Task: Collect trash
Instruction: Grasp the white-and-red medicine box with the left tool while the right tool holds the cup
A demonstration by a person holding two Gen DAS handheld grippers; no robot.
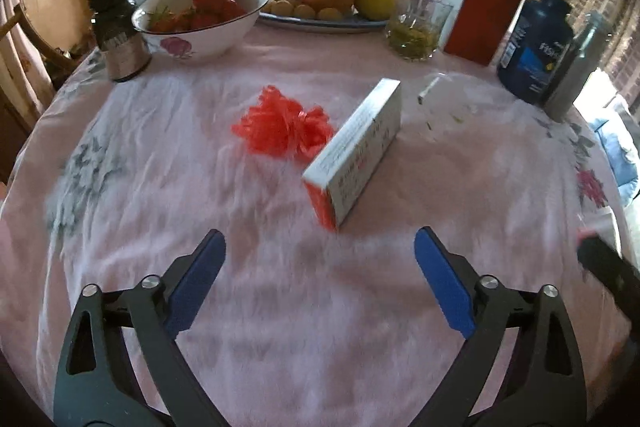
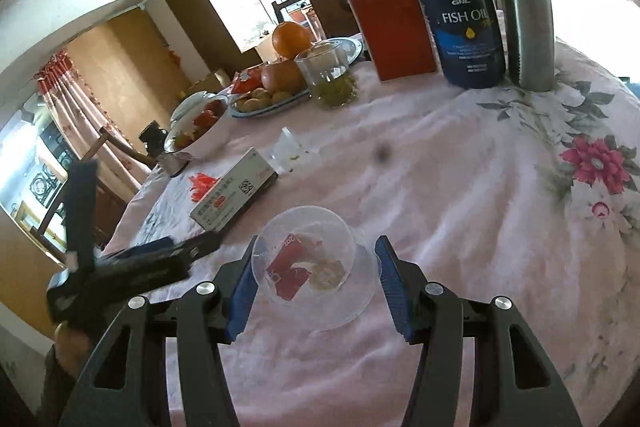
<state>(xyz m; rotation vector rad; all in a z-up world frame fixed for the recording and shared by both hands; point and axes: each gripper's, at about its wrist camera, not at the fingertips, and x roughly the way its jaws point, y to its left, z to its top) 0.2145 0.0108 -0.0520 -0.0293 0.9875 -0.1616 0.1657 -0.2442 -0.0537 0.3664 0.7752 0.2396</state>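
Counter [image 1: 280,307] space under a pink floral cloth is occupied by a white carton [image 1: 354,153] and red wrapper [image 1: 280,125]. A clear cup [image 2: 308,263] of scraps is gripped by the right gripper [image 2: 316,283]; left gripper [image 1: 320,283] jaws are held apart, empty.

Left tool [image 2: 132,255] motion-blurred, cup's [image 2: 308,259] contents unclear, box [image 1: 354,151] print unreadable
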